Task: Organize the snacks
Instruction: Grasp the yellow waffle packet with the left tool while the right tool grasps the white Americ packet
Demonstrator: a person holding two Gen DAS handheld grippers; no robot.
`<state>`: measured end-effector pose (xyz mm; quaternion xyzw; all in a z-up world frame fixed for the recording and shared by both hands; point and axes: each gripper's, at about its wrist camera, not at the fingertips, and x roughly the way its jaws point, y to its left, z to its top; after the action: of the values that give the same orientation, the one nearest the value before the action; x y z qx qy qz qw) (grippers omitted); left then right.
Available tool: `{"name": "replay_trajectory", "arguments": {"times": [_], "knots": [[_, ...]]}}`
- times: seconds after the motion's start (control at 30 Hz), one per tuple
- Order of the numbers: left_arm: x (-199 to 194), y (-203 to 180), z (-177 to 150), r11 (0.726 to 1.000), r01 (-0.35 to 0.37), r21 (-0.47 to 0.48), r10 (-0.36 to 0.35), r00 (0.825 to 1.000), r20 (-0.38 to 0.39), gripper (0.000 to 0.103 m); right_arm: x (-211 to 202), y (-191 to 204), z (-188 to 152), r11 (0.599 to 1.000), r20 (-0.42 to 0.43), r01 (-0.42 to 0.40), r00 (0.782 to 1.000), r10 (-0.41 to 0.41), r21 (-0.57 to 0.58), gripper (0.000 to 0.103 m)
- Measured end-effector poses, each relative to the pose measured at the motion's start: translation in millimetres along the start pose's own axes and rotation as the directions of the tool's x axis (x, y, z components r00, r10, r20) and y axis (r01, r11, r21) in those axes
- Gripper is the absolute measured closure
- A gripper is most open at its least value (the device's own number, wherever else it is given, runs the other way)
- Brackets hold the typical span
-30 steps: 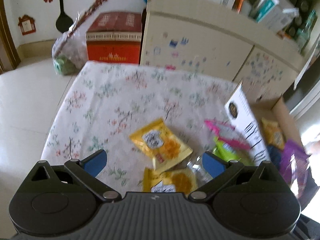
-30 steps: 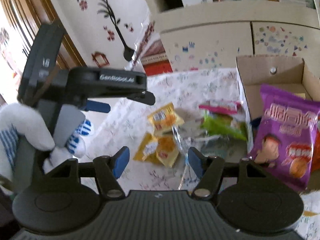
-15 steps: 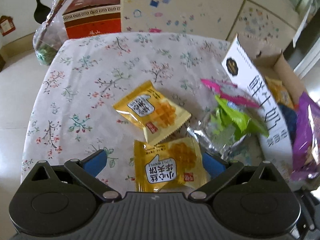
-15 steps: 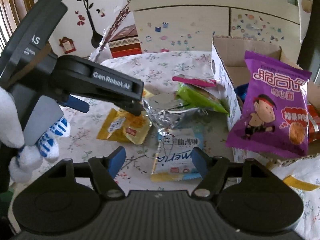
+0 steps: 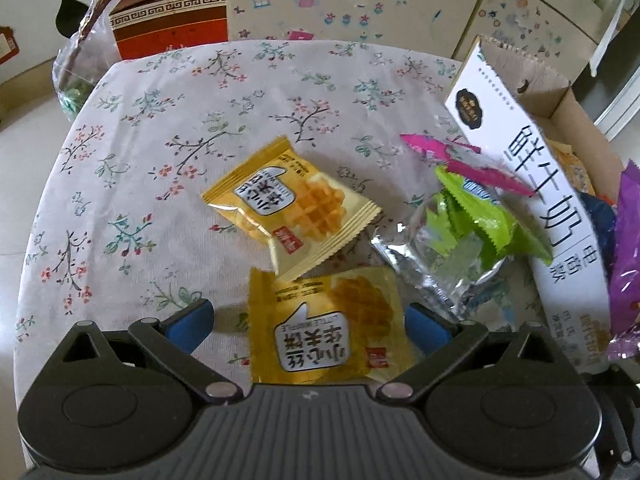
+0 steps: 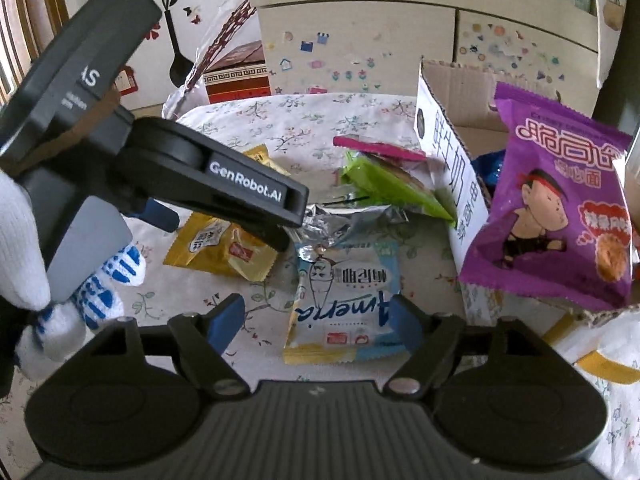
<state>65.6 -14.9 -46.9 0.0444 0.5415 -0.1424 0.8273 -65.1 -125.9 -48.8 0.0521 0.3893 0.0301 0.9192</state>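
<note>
Your nearer waffle packet (image 5: 328,328) lies low in the frame's centre, flat between your left gripper (image 5: 308,320)'s wide-open, empty fingers. In the right wrist view, the blue-white packet (image 6: 344,300) sits likewise, long axis pointing away, inside your right gripper (image 6: 316,320), whose jaws are opening and hold nothing.

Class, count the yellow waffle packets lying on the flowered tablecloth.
2. One yellow waffle packet lies mid-table, its corner over the second packet, which sits between the left gripper's open fingers. Others may be hidden in the cardboard box.
</note>
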Motion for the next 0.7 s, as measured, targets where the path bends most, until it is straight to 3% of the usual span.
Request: {"name": "replay_trajectory", "arguments": {"times": [0.3,0.53,0.7], "knots": [[-7,21,-9,0.998,-0.058,-0.007,0.058,0.998,0.007,0.0,-2,8,1,0.998,-0.014,-0.06,0.998,0.06,-0.033,0.021],[-5,18,-4,1.0,-0.006,-0.015,0.007,0.999,0.038,0.0,-3,24,-2,0.982,0.08,0.128,0.99,-0.118,-0.139,0.016],[-4,11,-1,1.0,-0.004,0.013,0.003,0.999,0.048,0.0,8,25,-2,0.984,0.052,0.13,0.991,-0.124,-0.122,0.014]]}}
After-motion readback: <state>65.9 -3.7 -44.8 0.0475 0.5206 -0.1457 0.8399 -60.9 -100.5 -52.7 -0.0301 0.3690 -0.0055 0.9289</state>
